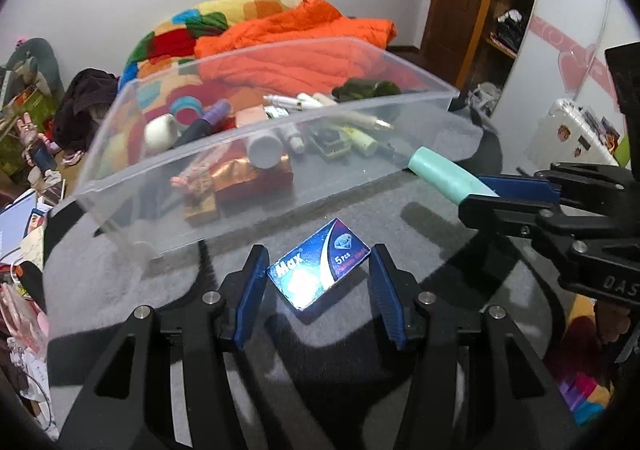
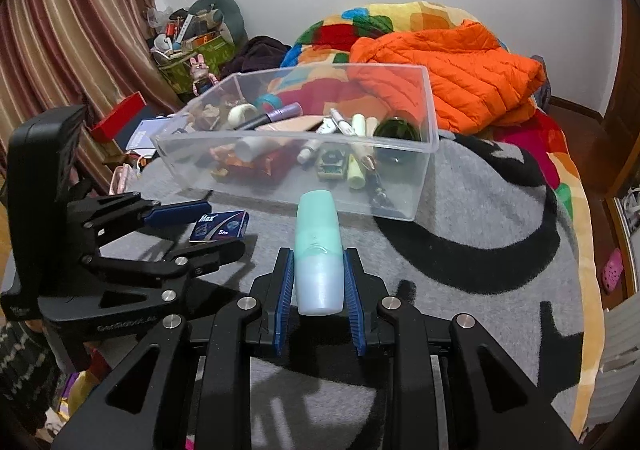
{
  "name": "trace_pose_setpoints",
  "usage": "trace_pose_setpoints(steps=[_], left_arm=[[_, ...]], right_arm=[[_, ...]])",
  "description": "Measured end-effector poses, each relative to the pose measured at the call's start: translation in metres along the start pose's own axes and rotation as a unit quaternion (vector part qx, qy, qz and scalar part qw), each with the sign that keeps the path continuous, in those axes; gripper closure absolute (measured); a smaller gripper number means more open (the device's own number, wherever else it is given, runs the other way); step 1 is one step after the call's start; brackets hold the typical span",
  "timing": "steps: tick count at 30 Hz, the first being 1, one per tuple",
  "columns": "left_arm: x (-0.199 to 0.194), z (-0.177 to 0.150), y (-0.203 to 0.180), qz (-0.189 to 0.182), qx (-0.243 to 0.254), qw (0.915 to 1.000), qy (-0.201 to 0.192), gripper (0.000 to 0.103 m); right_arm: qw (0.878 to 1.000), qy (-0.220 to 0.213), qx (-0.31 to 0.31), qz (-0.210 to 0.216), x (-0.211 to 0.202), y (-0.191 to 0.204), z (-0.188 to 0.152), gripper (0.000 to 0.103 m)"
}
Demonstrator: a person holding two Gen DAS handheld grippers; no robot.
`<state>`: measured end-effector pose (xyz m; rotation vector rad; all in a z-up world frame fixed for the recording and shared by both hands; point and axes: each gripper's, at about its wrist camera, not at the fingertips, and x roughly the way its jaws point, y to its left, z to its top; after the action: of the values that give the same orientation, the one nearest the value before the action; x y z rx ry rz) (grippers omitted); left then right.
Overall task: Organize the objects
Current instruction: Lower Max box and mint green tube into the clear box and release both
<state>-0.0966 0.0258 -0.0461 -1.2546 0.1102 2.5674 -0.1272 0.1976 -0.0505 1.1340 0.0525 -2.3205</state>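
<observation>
A small blue "Max" box (image 1: 319,263) lies on the grey blanket between the fingers of my open left gripper (image 1: 318,256), which do not touch it. It also shows in the right wrist view (image 2: 220,226), with the left gripper (image 2: 212,224) around it. My right gripper (image 2: 318,256) is shut on a mint-green tube (image 2: 318,250) and holds it above the blanket, just short of the clear plastic bin (image 2: 420,186). In the left wrist view the tube (image 1: 444,174) and right gripper (image 1: 484,190) are at the right, beside the bin (image 1: 240,190), which holds several small toiletries.
The grey and black blanket (image 2: 480,250) covers a bed. An orange jacket (image 2: 460,78) and a colourful quilt (image 2: 360,22) lie behind the bin. Clutter and a curtain (image 2: 72,30) stand to the left. A wardrobe (image 1: 500,10) is at the right.
</observation>
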Motion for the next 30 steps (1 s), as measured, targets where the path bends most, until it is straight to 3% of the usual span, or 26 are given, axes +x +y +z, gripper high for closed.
trace_pose_setpoints(steps=[17, 25, 30], left_arm=[[-0.051, 0.042, 0.03, 0.014, -0.065, 0.9939, -0.088, 0.051], [-0.039, 0.067, 0.048, 0.024, -0.075, 0.9933, -0.084, 0.051], [-0.016, 0.078, 0.056, 0.027, -0.078, 0.9947, -0.061, 0.051]], right_arm=[[0.998, -0.068, -0.006, -0.005, -0.022, 0.003, 0.048, 0.081], [0.998, -0.065, -0.002, -0.015, 0.001, -0.003, 0.075, 0.081], [0.999, -0.045, 0.0, -0.022, 0.024, -0.006, 0.088, 0.081]])
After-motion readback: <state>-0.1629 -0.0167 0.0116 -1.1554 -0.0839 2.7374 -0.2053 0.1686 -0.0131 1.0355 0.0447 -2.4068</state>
